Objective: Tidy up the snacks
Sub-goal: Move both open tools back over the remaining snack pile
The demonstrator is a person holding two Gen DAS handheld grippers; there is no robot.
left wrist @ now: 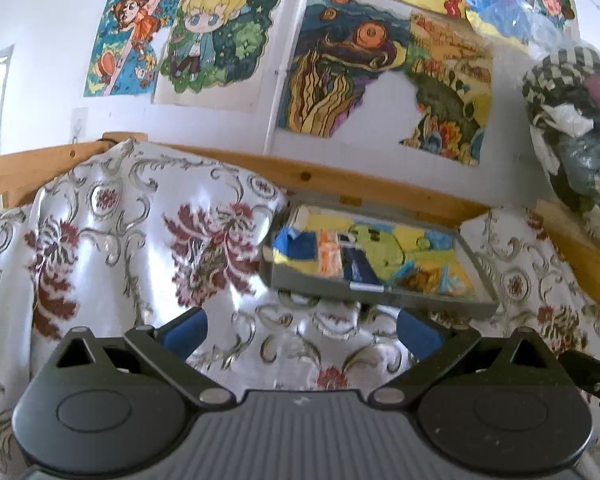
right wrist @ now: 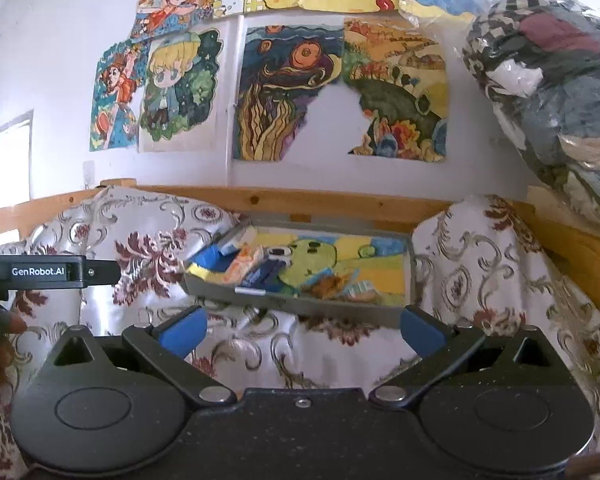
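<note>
The tray (left wrist: 284, 276) sits ahead of both grippers, at about twelve o'clock from the right one and one o'clock from the left, resting on the cloth (left wrist: 140, 240) with its far edge near the wooden rail (left wrist: 260, 168). It is a shallow grey rectangle, long axis running left to right, and it tilts: the near rim rides up off the cloth and the floor faces the grippers. A bright drawing of a green shape on yellow lines the floor.

The snacks (right wrist: 256, 268) are bunched at the tray's left end, around nine o'clock within it: a blue packet (right wrist: 210, 257), an orange and white one (right wrist: 246, 262) beside it, and a dark blue one (right wrist: 266, 270) lying slantwise, its long axis running from lower left to upper right. More small wrappers (right wrist: 340, 286) lie along the near wall toward the right; I cannot tell what they are. The right half of the floor is mostly bare drawing.

The left gripper (left wrist: 300, 334) hangs above the cloth, its blue pads spread wide and holding nothing. The right gripper (right wrist: 302, 330) is likewise spread wide and empty, with the tray's near rim just beyond its tips. In the right wrist view the left gripper's black body shows at nine o'clock.

Drawings (right wrist: 280, 92) cover the wall behind, and a bag of clothes (right wrist: 552, 92) sits at two o'clock.
</note>
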